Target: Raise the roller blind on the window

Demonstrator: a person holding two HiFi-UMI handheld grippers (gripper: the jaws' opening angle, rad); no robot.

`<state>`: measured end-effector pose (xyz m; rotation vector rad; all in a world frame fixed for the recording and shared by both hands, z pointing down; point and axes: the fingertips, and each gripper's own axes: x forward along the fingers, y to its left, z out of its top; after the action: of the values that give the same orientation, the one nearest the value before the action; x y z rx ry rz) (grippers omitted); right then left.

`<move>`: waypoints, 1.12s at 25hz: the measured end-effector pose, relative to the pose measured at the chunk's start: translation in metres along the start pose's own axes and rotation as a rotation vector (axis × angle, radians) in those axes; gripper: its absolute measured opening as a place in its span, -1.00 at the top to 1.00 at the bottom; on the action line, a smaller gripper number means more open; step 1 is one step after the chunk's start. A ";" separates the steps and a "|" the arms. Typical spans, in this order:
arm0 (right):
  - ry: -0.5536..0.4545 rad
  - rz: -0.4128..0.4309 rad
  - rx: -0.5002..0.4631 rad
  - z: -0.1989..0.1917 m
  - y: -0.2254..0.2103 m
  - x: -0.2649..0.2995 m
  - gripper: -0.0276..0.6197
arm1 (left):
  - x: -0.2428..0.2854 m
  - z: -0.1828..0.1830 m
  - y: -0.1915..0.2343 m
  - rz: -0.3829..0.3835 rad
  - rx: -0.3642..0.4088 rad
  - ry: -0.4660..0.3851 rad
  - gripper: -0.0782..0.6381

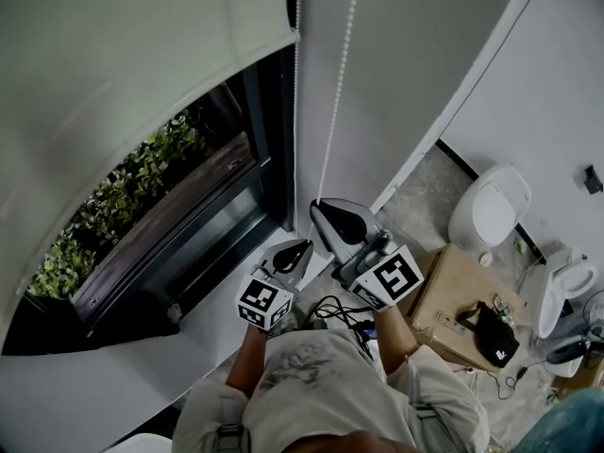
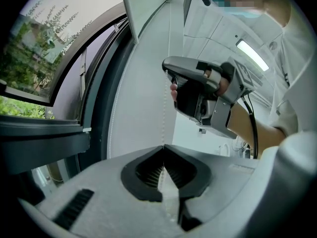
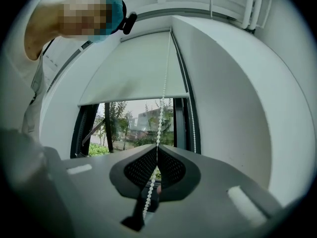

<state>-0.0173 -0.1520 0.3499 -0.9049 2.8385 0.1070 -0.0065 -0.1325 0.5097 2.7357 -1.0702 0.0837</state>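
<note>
Right hand-held gripper clenched on the bead chain; left hand-held gripper clamps the chain lower down, beside the partly lowered roller blind.

Soft daylight comes through the dark-framed window; the green foliage outside looks washed out. A long ceiling strip light glares. Both gripper views bulge and fall to black at the edges. The grey tongs of the left gripper and right gripper are blurred.
</note>
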 end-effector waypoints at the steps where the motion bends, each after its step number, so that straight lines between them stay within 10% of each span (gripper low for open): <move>1: 0.002 -0.002 0.002 -0.002 0.000 -0.001 0.88 | 0.000 -0.002 0.000 -0.001 -0.001 0.003 0.74; 28: 0.072 -0.012 0.027 -0.046 0.005 -0.006 0.88 | -0.003 -0.046 0.005 0.018 -0.011 0.086 0.73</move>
<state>-0.0218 -0.1497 0.3965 -0.9387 2.8925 0.0346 -0.0111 -0.1238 0.5554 2.6864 -1.0688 0.1948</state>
